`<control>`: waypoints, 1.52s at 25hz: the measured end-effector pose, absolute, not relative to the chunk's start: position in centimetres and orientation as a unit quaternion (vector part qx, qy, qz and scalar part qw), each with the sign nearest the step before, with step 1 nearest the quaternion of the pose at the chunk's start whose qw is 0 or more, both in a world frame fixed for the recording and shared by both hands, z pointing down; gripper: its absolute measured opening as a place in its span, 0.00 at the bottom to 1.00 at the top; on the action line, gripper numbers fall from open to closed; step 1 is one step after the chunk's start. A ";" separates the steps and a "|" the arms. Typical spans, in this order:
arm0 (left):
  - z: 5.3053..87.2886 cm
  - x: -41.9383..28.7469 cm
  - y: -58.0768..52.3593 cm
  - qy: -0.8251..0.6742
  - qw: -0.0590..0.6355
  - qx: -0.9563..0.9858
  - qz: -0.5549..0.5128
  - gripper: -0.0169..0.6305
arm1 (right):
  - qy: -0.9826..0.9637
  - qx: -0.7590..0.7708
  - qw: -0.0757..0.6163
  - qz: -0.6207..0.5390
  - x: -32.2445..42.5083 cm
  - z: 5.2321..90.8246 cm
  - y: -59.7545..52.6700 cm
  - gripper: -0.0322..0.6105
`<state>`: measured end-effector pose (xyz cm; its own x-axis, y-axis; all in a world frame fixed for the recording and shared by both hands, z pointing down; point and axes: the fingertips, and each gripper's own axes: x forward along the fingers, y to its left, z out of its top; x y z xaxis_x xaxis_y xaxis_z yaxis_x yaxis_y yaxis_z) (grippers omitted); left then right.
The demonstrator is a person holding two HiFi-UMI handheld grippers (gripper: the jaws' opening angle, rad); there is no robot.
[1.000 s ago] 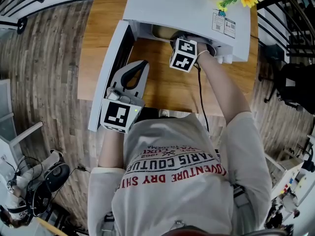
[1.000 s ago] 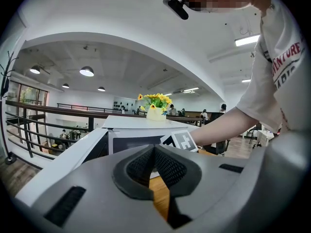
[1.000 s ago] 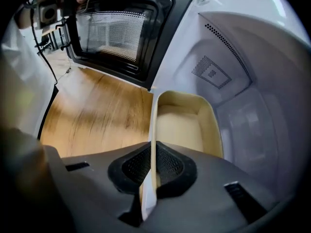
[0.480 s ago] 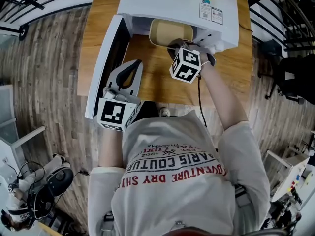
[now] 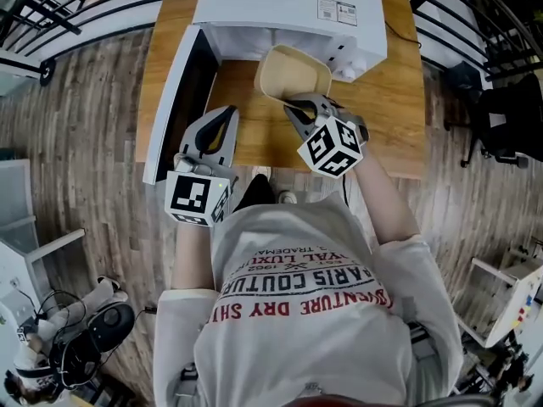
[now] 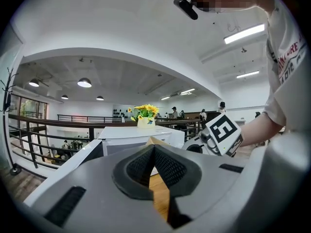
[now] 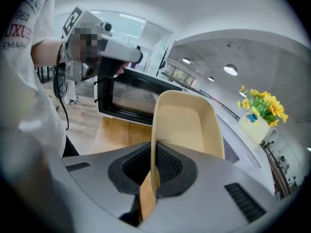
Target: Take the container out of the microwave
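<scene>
Table (image 5: 399, 100): wooden, and it carries the microwave (image 5: 271, 7), which is taken here as the reference point.

Microwave: white, with its cavity mouth facing the person. Its door (image 5: 174, 100) is hinged on the left side and stands fully swung out in front of the microwave.

Container (image 5: 293, 75): beige, rectangular with rounded corners, and the inside appears empty. It is clear of the cavity, just in front of the microwave mouth on the side away from the door. It is held off the table and tilted.

Right gripper (image 5: 297, 104): in front of the microwave and clamped on the container's near wall. In the right gripper view the rim (image 7: 187, 120) runs edge-on between the pads (image 7: 165, 164), one pad inside the wall and one outside.

Left gripper (image 5: 227, 113): in front of the microwave, just beside the inner face of the open door. Its jaws are pressed together at the tips with nothing between them, as the left gripper view (image 6: 154, 152) confirms.

Flower pot (image 6: 145, 111): white, with yellow blooms, standing on top of the microwave.
</scene>
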<state>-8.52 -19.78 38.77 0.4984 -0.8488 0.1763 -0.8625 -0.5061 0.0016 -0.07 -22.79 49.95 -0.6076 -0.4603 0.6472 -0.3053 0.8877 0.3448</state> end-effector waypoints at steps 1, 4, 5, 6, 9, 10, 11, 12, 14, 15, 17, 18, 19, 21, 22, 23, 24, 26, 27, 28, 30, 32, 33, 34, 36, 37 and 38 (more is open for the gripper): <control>38.6 -8.4 -19.6 -0.495 0.043 0.864 0.075 0.05 | -0.895 0.227 0.371 -0.097 0.1 49.2 -22.2 0.10; 38.1 -7.6 -18.9 -0.494 0.037 0.866 0.072 0.05 | -0.908 0.261 0.317 -0.082 0.9 46.8 -20.9 0.10; 38.1 -7.4 -18.7 -0.493 0.035 0.866 0.072 0.05 | -0.912 0.270 0.297 -0.077 1.2 46.0 -20.6 0.10; 38.0 -7.2 -18.6 -0.493 0.034 0.867 0.071 0.05 | -0.916 0.280 0.278 -0.075 1.5 45.2 -20.3 0.10; 37.6 -6.8 -18.6 -0.495 0.033 0.866 0.063 0.05 | -0.920 0.306 0.231 -0.078 2.3 43.2 -19.7 0.10; 37.3 -6.7 -18.7 -0.496 0.032 0.866 0.060 0.05 | -0.920 0.315 0.217 -0.081 2.6 42.4 -19.5 0.10; 37.1 -6.7 -18.7 -0.496 0.030 0.866 0.059 0.05 | -0.920 0.324 0.204 -0.082 2.9 41.6 -19.4 0.10; 36.9 -6.5 -18.8 -0.495 0.027 0.866 0.058 0.05 | -0.919 0.333 0.192 -0.082 3.2 40.9 -19.4 0.10; 36.7 -6.3 -18.8 -0.494 0.021 0.867 0.059 0.05 | -0.917 0.352 0.172 -0.078 4.0 39.6 -19.5 0.10; 36.6 -6.2 -18.9 -0.494 0.020 0.867 0.058 0.05 | -0.916 0.361 0.162 -0.072 4.4 39.1 -19.7 0.10; 36.5 -6.1 -18.9 -0.494 0.019 0.867 0.057 0.05 | -0.915 0.377 0.131 -0.056 5.2 37.9 -20.1 0.10; 36.4 -6.1 -19.0 -0.494 0.018 0.868 0.056 0.05 | -0.914 0.386 0.113 -0.048 5.7 37.2 -20.3 0.10; 36.3 -6.1 -19.1 -0.493 0.017 0.868 0.055 0.05 | -0.912 0.396 0.095 -0.043 6.3 36.6 -20.6 0.10; 35.9 -6.2 -19.5 -0.490 0.017 0.870 0.051 0.05 | -0.907 0.414 0.069 -0.044 7.3 35.5 -21.3 0.10; 35.7 -6.3 -19.7 -0.489 0.016 0.871 0.049 0.05 | -0.903 0.421 0.062 -0.050 7.7 35.0 -21.7 0.10; 35.4 -6.4 -19.9 -0.489 0.013 0.871 0.049 0.05 | -0.901 0.427 0.056 -0.056 8.0 34.6 -22.0 0.10; 35.2 -6.5 -20.0 -0.490 0.010 0.870 0.050 0.05 | -0.898 0.432 0.051 -0.060 8.2 34.3 -22.2 0.10; 34.9 -6.7 -20.3 -0.493 0.002 0.869 0.053 0.05 | -0.895 0.439 0.041 -0.060 8.6 33.9 -22.5 0.10; 34.8 -6.8 -20.4 -0.493 0.000 0.868 0.053 0.05 | -0.895 0.440 0.037 -0.060 8.6 33.8 -22.6 0.10; 34.8 -6.8 -20.5 -0.494 -0.001 0.868 0.053 0.05 | -0.895 0.440 0.034 -0.059 8.6 33.7 -22.6 0.10; 34.8 -6.9 -20.7 -0.495 -0.002 0.867 0.053 0.05 | -0.898 0.435 0.028 -0.062 8.5 33.7 -22.7 0.10; 34.7 -7.1 -21.0 -0.497 -0.003 0.866 0.054 0.05 | -0.898 0.435 0.024 -0.065 8.4 33.6 -22.8 0.10; 34.7 -7.2 -21.1 -0.497 -0.002 0.866 0.053 0.05 | -0.897 0.438 0.022 -0.064 8.4 33.6 -23.0 0.10; 34.5 -7.4 -21.2 -0.498 -0.001 0.866 0.051 0.05 | -0.895 0.440 0.021 -0.063 8.4 33.6 -23.1 0.10; 34.2 -7.9 -21.4 -0.501 0.000 0.864 0.046 0.05 | -0.894 0.444 0.018 -0.063 8.3 33.4 -23.3 0.10; 34.0 -8.0 -21.4 -0.502 -0.001 0.863 0.044 0.05 | -0.893 0.446 0.017 -0.065 8.3 33.3 -23.4 0.10; 33.9 -8.1 -21.5 -0.503 -0.003 0.863 0.044 0.05 | -0.892 0.447 0.015 -0.068 8.4 33.2 -23.4 0.10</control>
<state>-8.06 -21.45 33.90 0.4893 -0.8691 0.0728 -0.8686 -0.4931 -0.0483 8.41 -23.39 33.21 -0.6006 -0.7988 -0.0333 -0.7946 0.5919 0.1351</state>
